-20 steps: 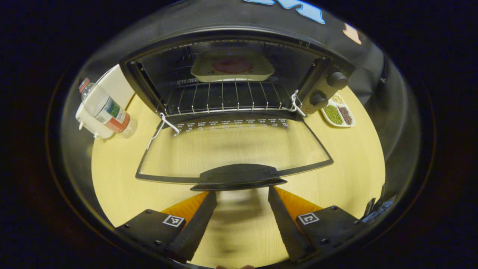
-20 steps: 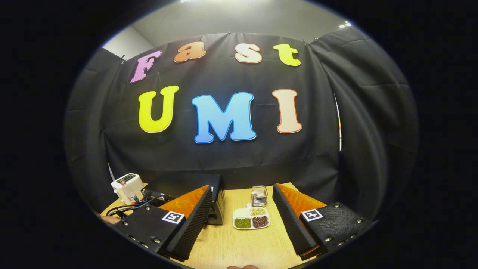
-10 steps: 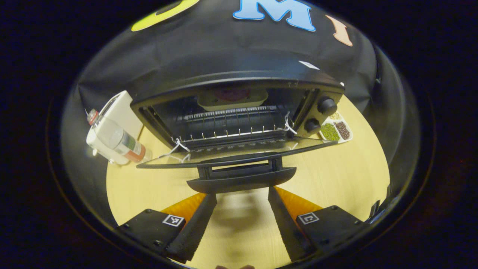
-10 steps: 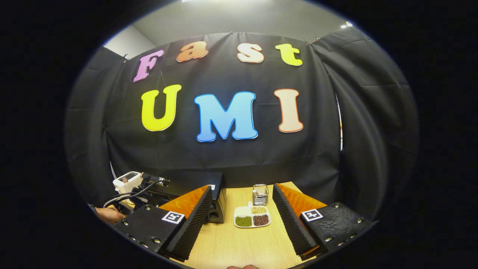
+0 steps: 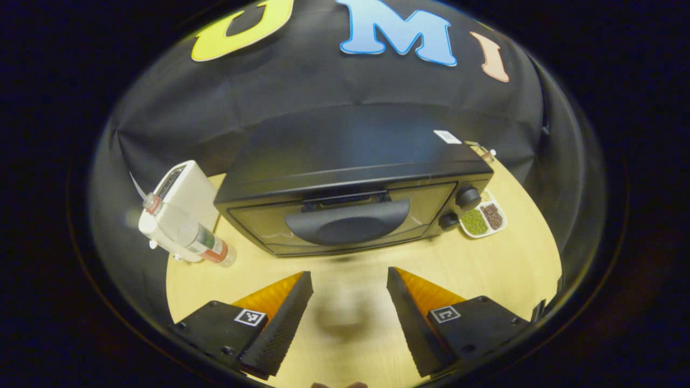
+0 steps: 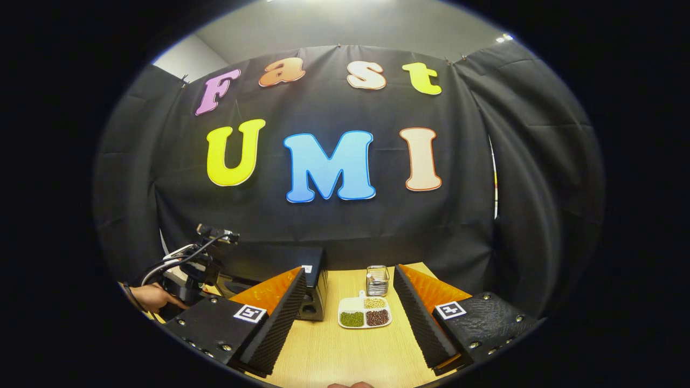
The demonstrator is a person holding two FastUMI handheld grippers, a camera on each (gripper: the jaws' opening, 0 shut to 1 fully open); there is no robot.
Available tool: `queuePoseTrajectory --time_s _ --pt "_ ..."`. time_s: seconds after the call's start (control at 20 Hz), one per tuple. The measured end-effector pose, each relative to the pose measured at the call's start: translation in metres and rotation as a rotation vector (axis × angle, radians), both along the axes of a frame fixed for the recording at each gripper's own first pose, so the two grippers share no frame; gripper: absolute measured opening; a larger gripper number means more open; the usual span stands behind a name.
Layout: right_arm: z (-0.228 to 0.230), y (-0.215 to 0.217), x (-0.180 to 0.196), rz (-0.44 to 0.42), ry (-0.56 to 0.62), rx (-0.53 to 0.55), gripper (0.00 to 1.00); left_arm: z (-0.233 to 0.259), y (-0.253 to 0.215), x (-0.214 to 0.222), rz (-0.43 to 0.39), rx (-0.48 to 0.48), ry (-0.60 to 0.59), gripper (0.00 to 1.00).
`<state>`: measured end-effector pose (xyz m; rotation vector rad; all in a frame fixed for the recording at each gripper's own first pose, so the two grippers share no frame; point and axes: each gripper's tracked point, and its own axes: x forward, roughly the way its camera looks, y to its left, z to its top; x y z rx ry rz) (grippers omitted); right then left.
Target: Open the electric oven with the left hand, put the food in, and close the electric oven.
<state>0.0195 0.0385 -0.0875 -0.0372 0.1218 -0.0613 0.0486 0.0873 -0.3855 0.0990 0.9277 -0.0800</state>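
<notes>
Black cloth wall (image 6: 345, 231) behind a pale wooden table (image 5: 485, 258).

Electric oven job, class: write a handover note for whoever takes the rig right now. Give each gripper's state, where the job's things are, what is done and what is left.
Left gripper: open, empty, in front of the electric oven, apart from its door handle.
Right gripper: open, empty, above the table, off to the oven's right near the divided dish of beans.
Oven door is shut; the food cannot be seen through it.
Done: door closed.
Left: nothing visible; check that the door has latched, then draw both grippers away.
</notes>
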Motion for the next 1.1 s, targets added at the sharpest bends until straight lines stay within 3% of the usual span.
queuePoseTrajectory --time_s 0.1,0.2,0.4,0.45,0.5,0.55,0.6,0.7,0.85,1.0,1.1 --pt "0.004 0.005 0.002 0.012 -0.011 -0.005 0.98 0.031 -0.004 0.003 -0.007 -0.016 -0.098 0.92" --pt "0.012 0.011 0.007 0.027 -0.029 -0.014 0.98 0.075 -0.003 0.003 -0.006 -0.036 -0.214 0.95" --pt "0.039 0.026 0.01 0.065 -0.09 -0.035 0.98 0.173 0.011 -0.018 0.055 -0.091 -0.499 0.98" --pt "0.045 0.029 0.01 0.071 -0.103 -0.047 0.98 0.198 0.018 -0.025 0.07 -0.101 -0.564 0.94" --pt "0.052 0.032 0.01 0.08 -0.117 -0.052 0.98 0.221 0.026 -0.035 0.085 -0.095 -0.623 0.91" --pt "0.061 0.037 0.008 0.087 -0.134 -0.055 0.98 0.242 0.038 -0.043 0.105 -0.062 -0.678 0.98" --pt "0.068 0.041 0.007 0.092 -0.151 -0.056 0.98 0.261 0.049 -0.051 0.119 -0.026 -0.72 0.96" --pt "0.082 0.05 0.003 0.101 -0.172 -0.036 0.98 0.294 0.053 -0.067 0.13 -0.007 -0.774 0.97" --pt "0.096 0.063 0.0 0.116 -0.2 -0.003 0.98 0.334 0.052 -0.087 0.13 -0.052 -0.829 0.95" --pt "0.098 0.068 -0.007 0.112 -0.205 -0.018 0.98 0.351 0.054 -0.095 0.129 -0.065 -0.883 0.91" --pt "0.094 0.074 -0.01 0.111 -0.201 -0.021 0.98 0.35 0.052 -0.1 0.114 -0.075 -0.879 0.98"
